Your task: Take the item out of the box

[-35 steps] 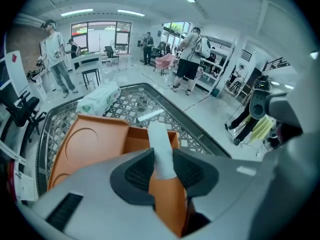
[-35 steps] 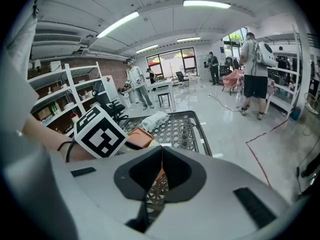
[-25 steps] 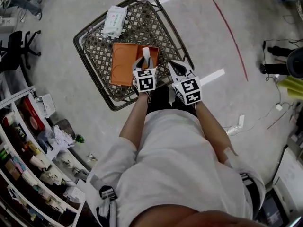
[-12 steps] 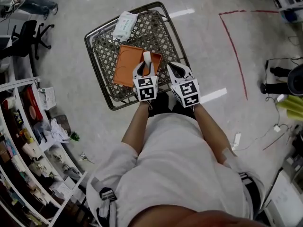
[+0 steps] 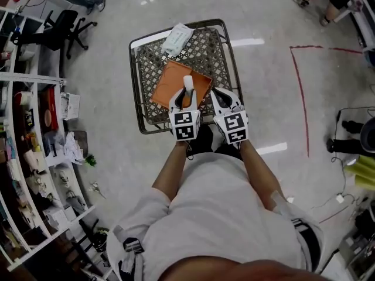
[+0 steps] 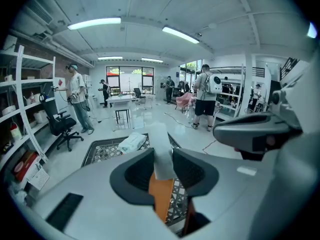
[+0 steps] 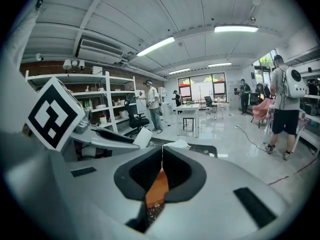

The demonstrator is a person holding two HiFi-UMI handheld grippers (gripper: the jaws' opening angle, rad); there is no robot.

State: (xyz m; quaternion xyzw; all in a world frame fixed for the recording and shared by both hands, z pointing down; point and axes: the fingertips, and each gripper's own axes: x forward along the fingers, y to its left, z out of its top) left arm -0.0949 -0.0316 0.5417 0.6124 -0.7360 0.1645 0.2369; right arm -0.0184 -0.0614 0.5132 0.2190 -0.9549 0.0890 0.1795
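Note:
An orange box [image 5: 169,84] lies in a wire basket [image 5: 136,82] on the floor. My left gripper [image 5: 187,96] is above the box's near right part, shut on a white, tube-like item [image 5: 188,84] that stands upright between its jaws. In the left gripper view the white item [image 6: 161,151] is pinched in the left gripper [image 6: 162,168], with the orange box [image 6: 161,200] below. My right gripper [image 5: 220,94] hangs beside it over the basket's near right rim. In its own view the right gripper [image 7: 162,160] is shut, with nothing between the jaws.
A white packet [image 5: 176,38] lies at the basket's far edge. Shelves [image 5: 35,127] full of goods run along the left, with an office chair [image 5: 55,35] behind. A red tape line [image 5: 303,98] marks the floor at right. People [image 6: 75,101] stand further off in the room.
The head view has swung, so the basket now sits more to the right and squarer. The left gripper still holds the white item over the box; the right gripper stays beside it.

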